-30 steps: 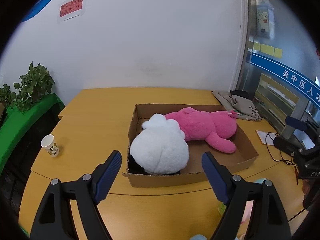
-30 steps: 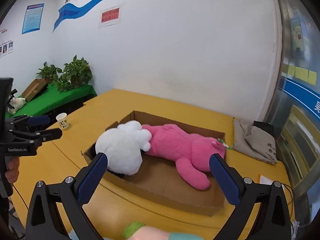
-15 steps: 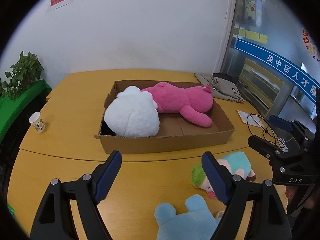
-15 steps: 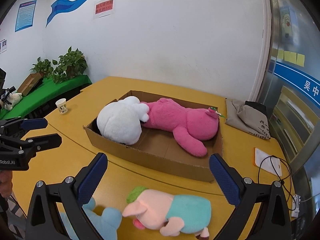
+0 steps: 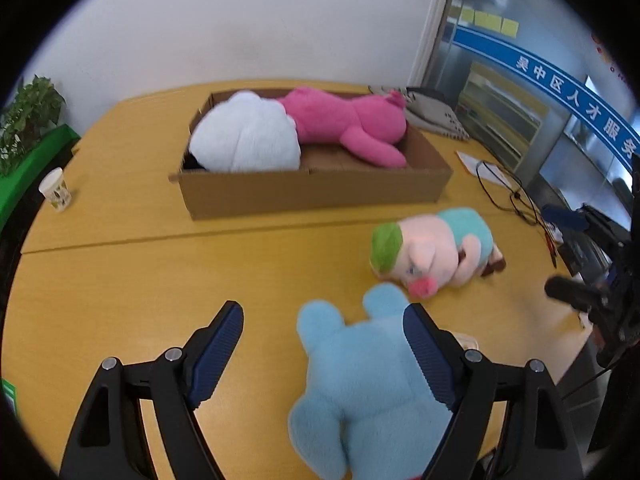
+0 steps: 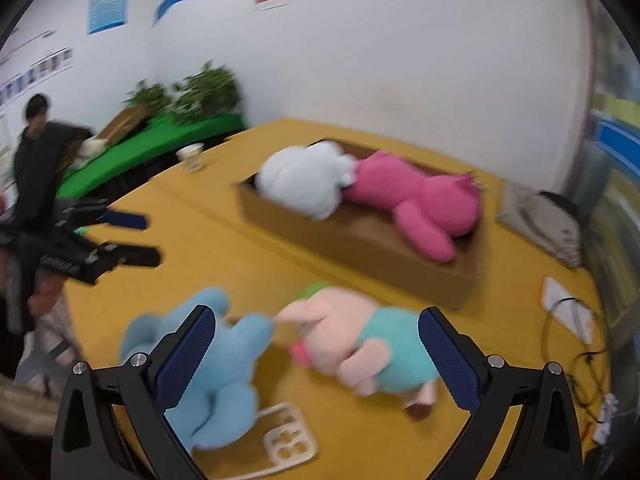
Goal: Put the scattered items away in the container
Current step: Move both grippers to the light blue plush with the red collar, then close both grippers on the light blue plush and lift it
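A cardboard box (image 5: 312,194) on the yellow table holds a white plush (image 5: 244,140) and a pink plush (image 5: 340,120); the box also shows in the right wrist view (image 6: 360,248). A light blue plush (image 5: 368,384) lies on the table under my open left gripper (image 5: 323,336), partly between its fingers. A pig plush with a green cap and teal shirt (image 5: 432,248) lies just beyond. My right gripper (image 6: 316,340) is open above the pig plush (image 6: 360,348), with the blue plush (image 6: 208,360) at its left finger.
A paper cup (image 5: 56,189) stands at the table's left side. Black cables (image 5: 508,196) and a paper lie at the right, a grey bag (image 5: 432,110) behind the box. A white plastic grid piece (image 6: 286,436) lies near the blue plush. A green-covered shelf with plants (image 6: 184,98) stands at the left.
Both grippers have pulled back from the box and tilted down over the near table. The blue and pig plushes now sit close under the open fingers.
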Demonstrator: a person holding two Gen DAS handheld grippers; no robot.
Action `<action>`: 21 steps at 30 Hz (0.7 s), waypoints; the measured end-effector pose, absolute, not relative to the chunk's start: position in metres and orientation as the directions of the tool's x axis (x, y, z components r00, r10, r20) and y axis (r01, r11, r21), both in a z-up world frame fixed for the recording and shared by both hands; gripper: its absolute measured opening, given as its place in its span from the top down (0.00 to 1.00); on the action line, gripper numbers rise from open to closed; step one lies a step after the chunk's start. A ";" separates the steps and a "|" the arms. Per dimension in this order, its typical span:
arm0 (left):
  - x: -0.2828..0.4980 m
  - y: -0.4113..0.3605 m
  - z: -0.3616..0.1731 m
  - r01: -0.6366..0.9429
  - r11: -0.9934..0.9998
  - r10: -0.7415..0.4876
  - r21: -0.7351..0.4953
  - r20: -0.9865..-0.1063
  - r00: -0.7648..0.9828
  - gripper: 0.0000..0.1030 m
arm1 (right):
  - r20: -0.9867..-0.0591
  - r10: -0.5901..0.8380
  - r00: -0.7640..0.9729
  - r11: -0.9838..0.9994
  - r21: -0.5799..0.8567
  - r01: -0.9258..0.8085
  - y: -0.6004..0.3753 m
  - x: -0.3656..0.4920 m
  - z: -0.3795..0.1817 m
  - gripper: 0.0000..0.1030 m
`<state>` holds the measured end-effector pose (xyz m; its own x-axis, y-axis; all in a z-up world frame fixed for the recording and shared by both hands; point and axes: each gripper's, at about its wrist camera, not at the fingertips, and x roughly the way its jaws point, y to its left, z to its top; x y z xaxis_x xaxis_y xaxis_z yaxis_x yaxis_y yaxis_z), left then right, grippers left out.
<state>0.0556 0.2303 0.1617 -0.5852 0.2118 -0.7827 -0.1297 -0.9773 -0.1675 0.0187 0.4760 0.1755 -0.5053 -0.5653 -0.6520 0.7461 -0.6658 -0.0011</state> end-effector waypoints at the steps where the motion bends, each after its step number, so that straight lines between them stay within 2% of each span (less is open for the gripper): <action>1: 0.058 0.229 0.157 -0.140 -0.971 0.237 -0.191 -0.787 -0.569 0.19 | -0.663 -0.588 -0.463 -0.639 0.030 0.769 0.473 0.024 0.168 0.00; 7: 0.061 0.219 0.121 -0.159 -0.939 0.343 -0.304 -0.809 -0.478 0.19 | -0.693 -0.700 -0.173 -0.444 0.232 0.865 0.438 0.061 0.111 0.00; 16: 0.064 0.214 0.076 -0.172 -0.903 0.429 -0.393 -0.820 -0.380 0.21 | -0.771 -0.634 -0.066 -0.398 0.252 0.882 0.385 0.082 0.061 0.00; 17: 0.064 0.213 0.074 -0.175 -0.894 0.447 -0.412 -0.809 -0.381 0.24 | -0.780 -0.621 -0.082 -0.406 0.230 0.884 0.380 0.083 0.059 0.00; 18: 0.064 0.211 0.073 -0.178 -0.877 0.480 -0.446 -0.792 -0.377 0.37 | -0.783 -0.615 -0.090 -0.401 0.213 0.891 0.377 0.084 0.057 0.00; 21: 0.065 0.206 0.073 -0.181 -0.862 0.505 -0.473 -0.778 -0.374 0.56 | -0.785 -0.614 -0.087 -0.402 0.216 0.890 0.378 0.080 0.056 0.00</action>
<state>0.0649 0.2064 0.0733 -0.3738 0.5055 -0.7777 -0.1814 -0.8621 -0.4731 0.0803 0.3776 0.0556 -0.0873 -0.6138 -0.7846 0.8896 -0.4024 0.2159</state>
